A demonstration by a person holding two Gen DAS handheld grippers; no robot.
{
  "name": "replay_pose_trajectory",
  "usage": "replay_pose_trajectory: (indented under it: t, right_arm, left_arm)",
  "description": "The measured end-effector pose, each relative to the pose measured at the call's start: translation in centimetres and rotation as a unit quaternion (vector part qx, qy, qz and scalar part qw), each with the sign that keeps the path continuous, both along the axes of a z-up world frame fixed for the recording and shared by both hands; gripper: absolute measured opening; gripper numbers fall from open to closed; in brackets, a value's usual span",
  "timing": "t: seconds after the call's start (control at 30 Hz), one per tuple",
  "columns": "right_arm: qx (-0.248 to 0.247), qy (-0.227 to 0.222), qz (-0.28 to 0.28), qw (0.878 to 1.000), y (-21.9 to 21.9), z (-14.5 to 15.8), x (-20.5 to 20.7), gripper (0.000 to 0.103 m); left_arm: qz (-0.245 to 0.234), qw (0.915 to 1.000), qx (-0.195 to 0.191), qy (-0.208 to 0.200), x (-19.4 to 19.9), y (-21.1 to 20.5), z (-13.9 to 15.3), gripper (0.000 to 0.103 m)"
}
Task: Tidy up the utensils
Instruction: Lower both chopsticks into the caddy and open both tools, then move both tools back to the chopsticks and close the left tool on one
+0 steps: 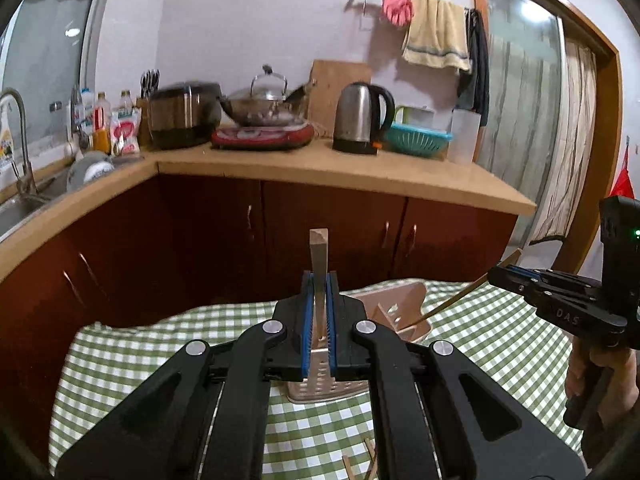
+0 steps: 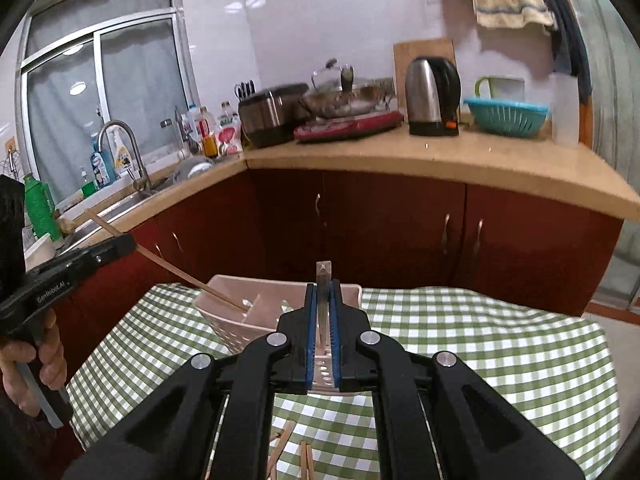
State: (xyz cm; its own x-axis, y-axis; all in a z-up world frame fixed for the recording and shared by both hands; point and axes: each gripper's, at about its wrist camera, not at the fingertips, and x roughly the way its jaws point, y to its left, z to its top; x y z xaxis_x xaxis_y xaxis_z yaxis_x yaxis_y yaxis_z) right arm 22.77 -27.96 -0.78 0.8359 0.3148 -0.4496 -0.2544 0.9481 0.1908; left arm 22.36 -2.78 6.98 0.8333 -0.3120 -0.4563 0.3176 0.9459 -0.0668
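two pale wooden chopsticks (image 1: 319, 258) (image 2: 168, 266) slant upward, tips down inside the tilted beige perforated holder (image 2: 256, 318); more chopsticks (image 2: 292, 454) lie on the cloth.

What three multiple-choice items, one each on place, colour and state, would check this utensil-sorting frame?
1. Where does the tip of the chopstick held by the left gripper end?
A. Inside the pink utensil basket
B. In the sink
C. On the counter

2. What colour is the checked tablecloth?
A. Red and white
B. Green and white
C. Blue and yellow

3. How does the right gripper stand?
A. Wide open, holding nothing
B. Shut on a chopstick
C. Shut on a spoon

Answers: 1 A, the stick slants down into a basket compartment; 2 B, green and white squares cover the table; 3 B, the blue pads press a square wooden stick that points forward.
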Motion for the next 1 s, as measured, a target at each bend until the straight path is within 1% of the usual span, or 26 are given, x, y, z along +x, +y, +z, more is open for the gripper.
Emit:
replay_pose_trajectory:
  t: [0.1, 0.13, 0.2, 0.27, 0.3, 0.33, 0.4, 0.47, 0.53, 0.63, 0.8, 0.9, 1.0]
  right_arm:
    - [0.008, 0.010, -0.002, 1.000, -0.2, -0.7, 0.9, 0.007]
    - [0.011, 0.006, -0.003, 1.000, -0.3, -0.7, 0.9, 0.007]
    - [0.014, 0.006, -0.007, 1.000, -0.6, -0.6, 1.0, 0.007]
    - [0.014, 0.006, -0.012, 1.000, -0.9, -0.6, 1.0, 0.011]
    - [0.012, 0.005, -0.014, 1.000, -1.0, -0.6, 0.9, 0.019]
    - [0.011, 0.002, -0.019, 1.000, -1.0, -0.7, 0.9, 0.031]
    - [0.009, -0.006, -0.027, 1.000, -1.2, -0.5, 0.7, 0.042]
    - [0.004, -0.013, -0.034, 0.999, -1.4, -0.4, 0.4, 0.046]
    - [0.002, -0.021, -0.042, 0.999, -1.7, -0.1, 0.0, 0.053]
    - [0.002, -0.033, -0.054, 0.998, -2.2, 0.6, -0.8, 0.055]
    - [-0.003, -0.062, -0.070, 0.996, -2.7, 1.7, -3.5, 0.055]
    - [-0.014, -0.080, -0.079, 0.994, -2.8, 1.8, -6.0, 0.055]
    - [-0.027, -0.088, -0.081, 0.992, -2.6, 0.8, -8.6, 0.055]
  left_arm:
    - [-0.002, 0.9999, 0.002, 0.010, 0.8, 0.0, -1.3, 0.006]
    - [-0.001, 0.9999, 0.004, 0.012, 0.9, -0.1, -1.6, 0.007]
    - [0.002, 0.9999, 0.007, 0.013, 1.2, 0.0, -2.0, 0.016]
    - [0.003, 0.9999, 0.002, 0.012, 1.3, 0.0, -2.3, 0.038]
    - [0.003, 0.9999, -0.002, 0.011, 1.3, 0.1, -2.3, 0.042]
    - [0.004, 0.9999, -0.007, 0.011, 1.2, 0.2, -2.3, 0.045]
    - [0.007, 0.9999, -0.007, 0.008, 1.2, 0.4, -2.3, 0.048]
    - [0.012, 0.9999, -0.007, 0.004, 1.1, 0.4, -2.2, 0.056]
    - [0.016, 0.9999, -0.007, -0.001, 0.8, 0.6, -2.0, 0.057]
    - [0.025, 0.9996, -0.008, -0.012, 0.4, 0.8, -1.4, 0.065]
    - [0.041, 0.9982, -0.011, -0.042, -1.2, 1.4, 0.0, 0.072]
    - [0.057, 0.9959, -0.010, -0.069, -3.4, 2.0, 0.5, 0.076]
    - [0.067, 0.9939, -0.010, -0.087, -6.1, 2.5, 0.1, 0.077]
